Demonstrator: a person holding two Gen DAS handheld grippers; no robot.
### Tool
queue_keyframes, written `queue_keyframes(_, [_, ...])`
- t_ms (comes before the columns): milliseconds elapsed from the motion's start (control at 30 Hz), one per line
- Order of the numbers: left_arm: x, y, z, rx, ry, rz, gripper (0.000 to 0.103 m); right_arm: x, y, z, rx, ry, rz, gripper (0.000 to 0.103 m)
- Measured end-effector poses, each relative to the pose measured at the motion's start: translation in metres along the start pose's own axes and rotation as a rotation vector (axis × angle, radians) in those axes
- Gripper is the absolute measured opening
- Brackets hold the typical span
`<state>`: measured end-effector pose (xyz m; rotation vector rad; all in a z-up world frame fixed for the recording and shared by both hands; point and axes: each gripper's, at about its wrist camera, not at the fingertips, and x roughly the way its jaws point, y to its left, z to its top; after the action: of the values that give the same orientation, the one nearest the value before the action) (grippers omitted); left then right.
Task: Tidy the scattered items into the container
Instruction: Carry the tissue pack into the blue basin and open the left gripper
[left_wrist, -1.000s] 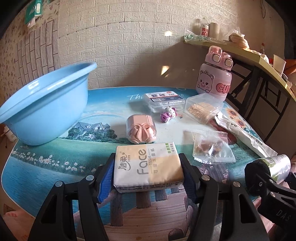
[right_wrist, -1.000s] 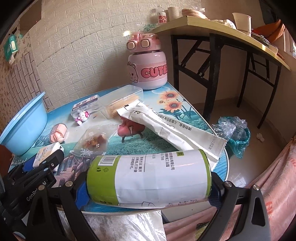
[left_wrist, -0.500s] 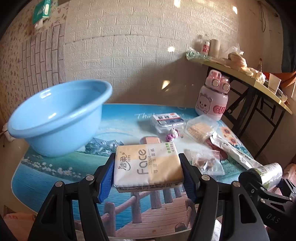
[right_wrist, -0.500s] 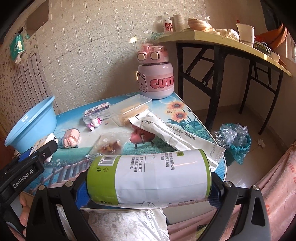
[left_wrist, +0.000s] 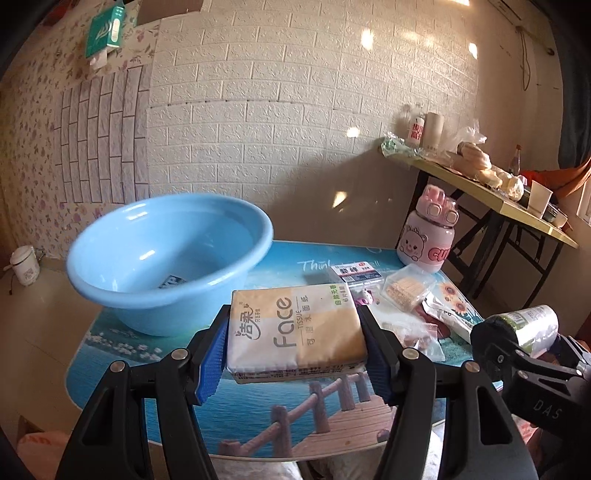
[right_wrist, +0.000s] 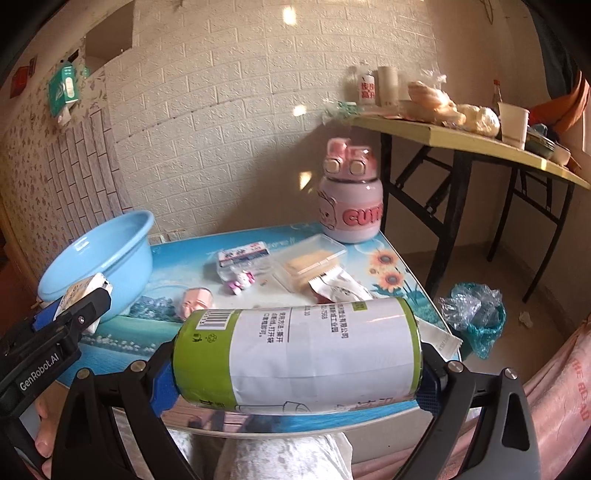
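My left gripper (left_wrist: 293, 339) is shut on a Face tissue pack (left_wrist: 295, 332) and holds it above the table, in front of and to the right of the blue basin (left_wrist: 166, 254). The basin holds one small packet (left_wrist: 171, 281). My right gripper (right_wrist: 295, 354) is shut on a green and white roll (right_wrist: 299, 352), held sideways above the table's near edge. The basin also shows in the right wrist view (right_wrist: 99, 258), at the far left. Loose items lie on the table: a pink case (right_wrist: 197, 301), a small toy (right_wrist: 242, 282), a clear box (right_wrist: 314, 258), a long white packet (right_wrist: 340, 291).
A pink CUTE bottle (right_wrist: 351, 206) stands at the table's (left_wrist: 258, 417) back right. A labelled box (left_wrist: 356, 273) and a clear snack bag (left_wrist: 417, 336) lie near it. A folding table (right_wrist: 461, 140) with food stands to the right. A plastic bag (right_wrist: 472, 317) lies on the floor.
Both grippers have risen and drawn back with their loads. The left gripper has swung toward the basin, whose inside now shows.
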<state>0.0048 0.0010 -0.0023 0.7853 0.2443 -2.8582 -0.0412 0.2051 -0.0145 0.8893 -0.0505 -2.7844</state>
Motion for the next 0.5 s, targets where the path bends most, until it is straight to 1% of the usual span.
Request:
queue_keyframes(233, [-0.022, 0.030, 0.025, -0.003, -0.051, 0.014, 0.062, -0.007, 0.031, 0.022, -0.030, -0.020, 0.067, 0.098])
queue_keyframes(333, [-0.030, 0.045, 0.040, 0.001, -0.078, 0.034, 0.063, -0.008, 0.046, 0.033, -0.049, -0.025, 0.096, 0.098])
queue_keyframes(500, [-0.033, 0.073, 0.060, 0.000, -0.083, 0.059, 0.062, -0.008, 0.075, 0.055, -0.086, -0.036, 0.153, 0.098])
